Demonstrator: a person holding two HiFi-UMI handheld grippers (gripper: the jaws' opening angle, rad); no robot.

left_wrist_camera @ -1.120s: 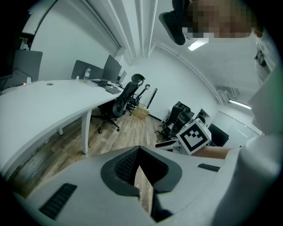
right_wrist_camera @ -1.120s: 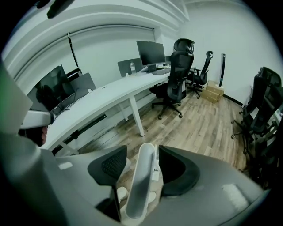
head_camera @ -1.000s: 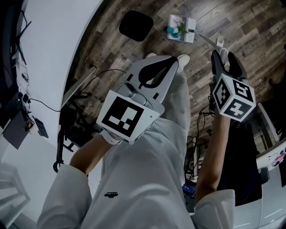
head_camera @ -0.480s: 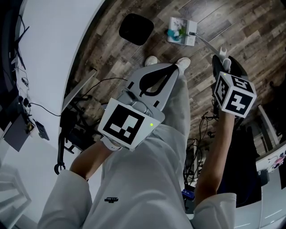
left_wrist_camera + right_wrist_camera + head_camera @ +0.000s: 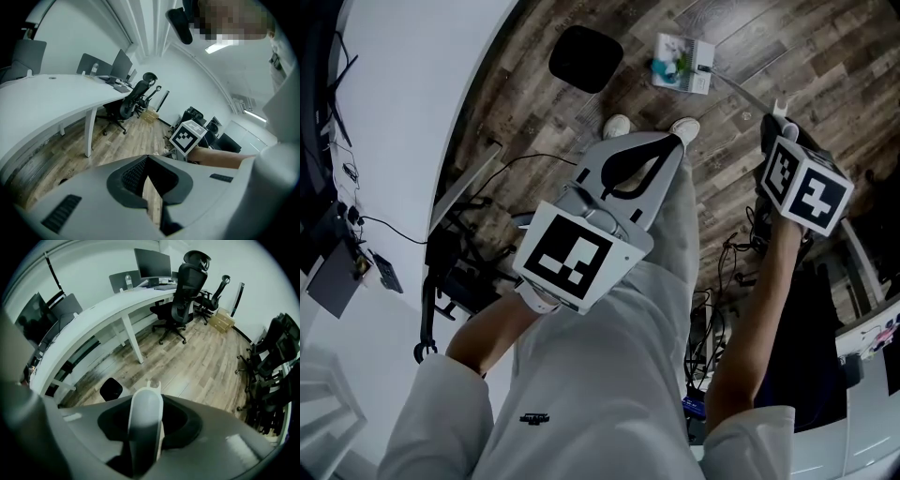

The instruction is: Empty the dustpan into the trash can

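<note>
Open-plan office, wood-plank floor [image 5: 787, 47], long white desk [image 5: 412, 103] curving down the left of the head view. On the floor ahead, a black trash can [image 5: 586, 56] and, near it, the dustpan [image 5: 682, 64] with teal and white bits in it, not yet emptied. White dustpan handle [image 5: 741, 89] slanting up into the right gripper [image 5: 778, 122], jaws just closing from wide onto the tube, pads against it.

Against a second ago: right gripper lower and tipped more steeply at the floor, its marker cube [image 5: 806, 192] slid to the right. Dustpan and trash can in the same spots. Left gripper [image 5: 672, 139] barely shifted above the shoes [image 5: 617, 125], jaws together on nothing.

Only in the right gripper view: the tube filling the gap between the jaws, with monitors [image 5: 152, 263] and office chairs [image 5: 185, 291] at the desk beyond. Only in the left gripper view: the cube from the side, and a sliver of floor through the slot behind the closed jaws. Dustpan itself in the head view alone.
</note>
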